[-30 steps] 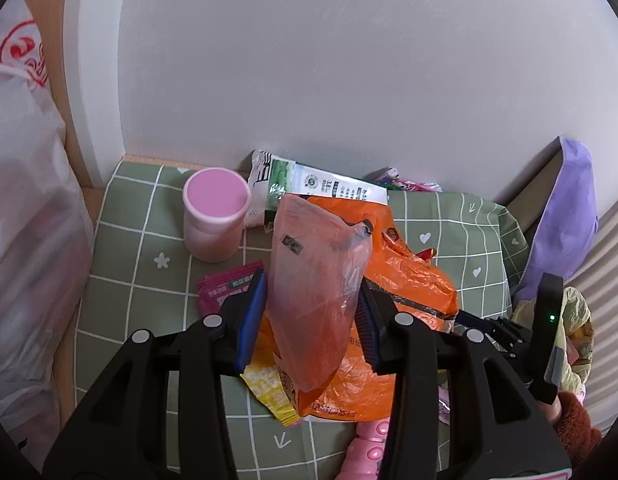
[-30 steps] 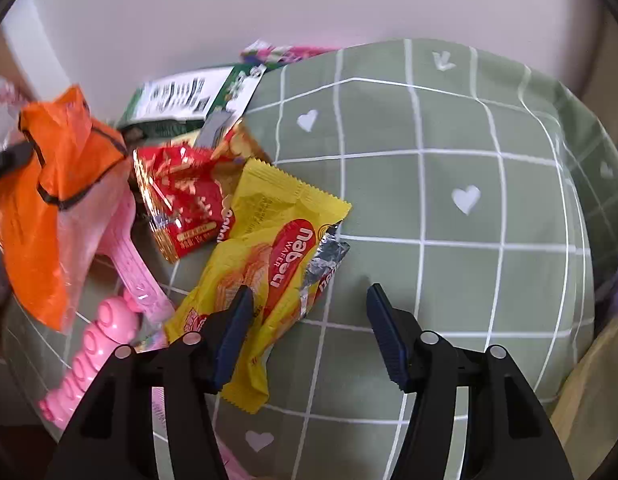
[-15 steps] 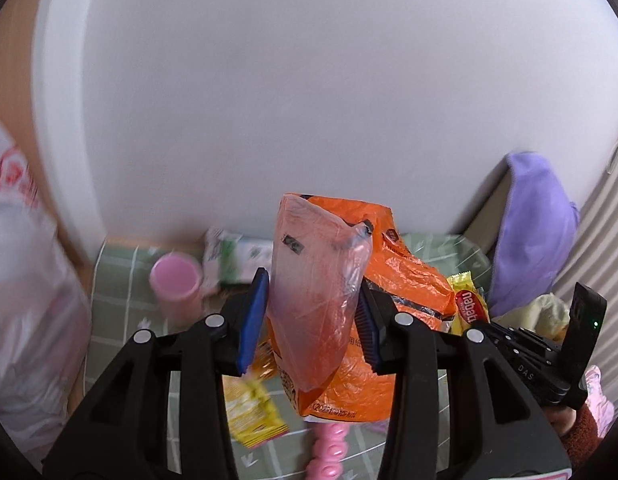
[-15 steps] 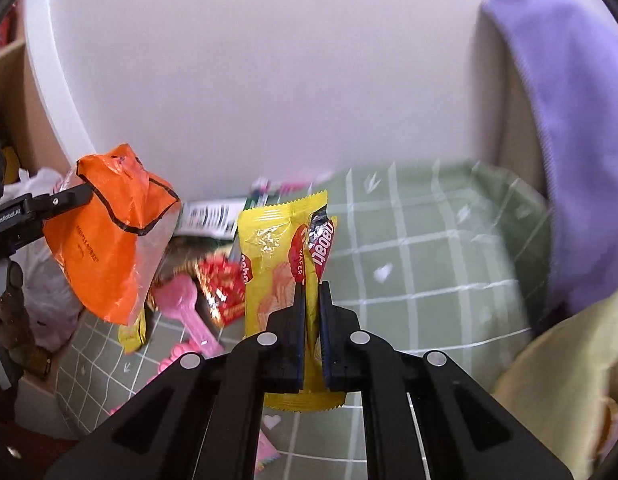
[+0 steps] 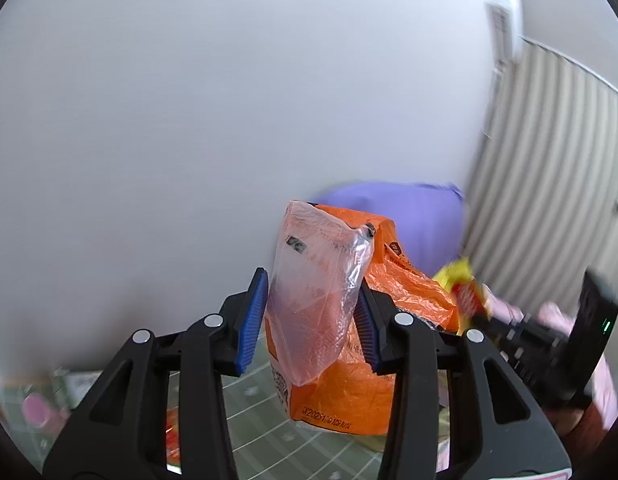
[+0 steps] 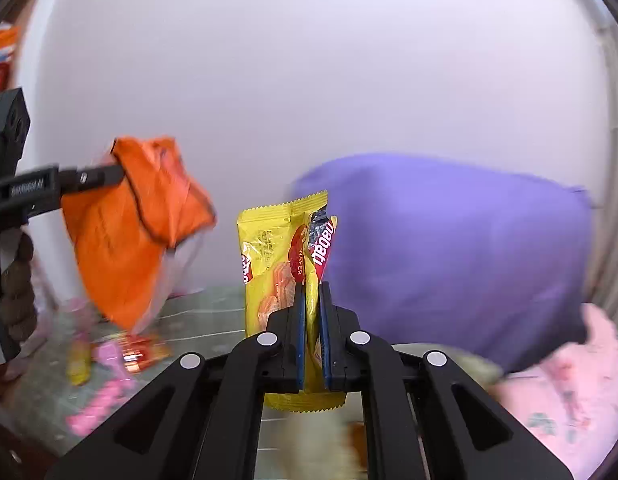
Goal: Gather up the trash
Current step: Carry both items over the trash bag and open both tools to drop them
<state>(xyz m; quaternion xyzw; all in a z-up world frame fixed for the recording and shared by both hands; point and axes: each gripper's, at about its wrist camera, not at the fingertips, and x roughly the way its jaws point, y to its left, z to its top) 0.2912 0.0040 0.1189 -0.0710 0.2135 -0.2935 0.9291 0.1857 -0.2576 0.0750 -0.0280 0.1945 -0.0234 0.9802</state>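
Your left gripper clamps the orange bag at centre frame; your right gripper pinches the yellow wafer wrapper

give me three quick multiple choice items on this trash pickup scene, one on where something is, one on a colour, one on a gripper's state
1. Where is the purple cushion relative to the yellow wafer wrapper in the right wrist view?
A. behind it, to the right
B. under it
C. to its left

2. What colour is the crinkled plastic bag held by the left gripper?
A. green
B. orange
C. black

3. How does the right gripper stand?
A. wide open and empty
B. shut on the yellow wafer wrapper
C. open above the wrapper

Answers:
1. A, the cushion fills the area right of and behind the raised wrapper.
2. B, the bag between the blue pads is orange with a clear flap.
3. B, both blue pads press the wrapper between them.
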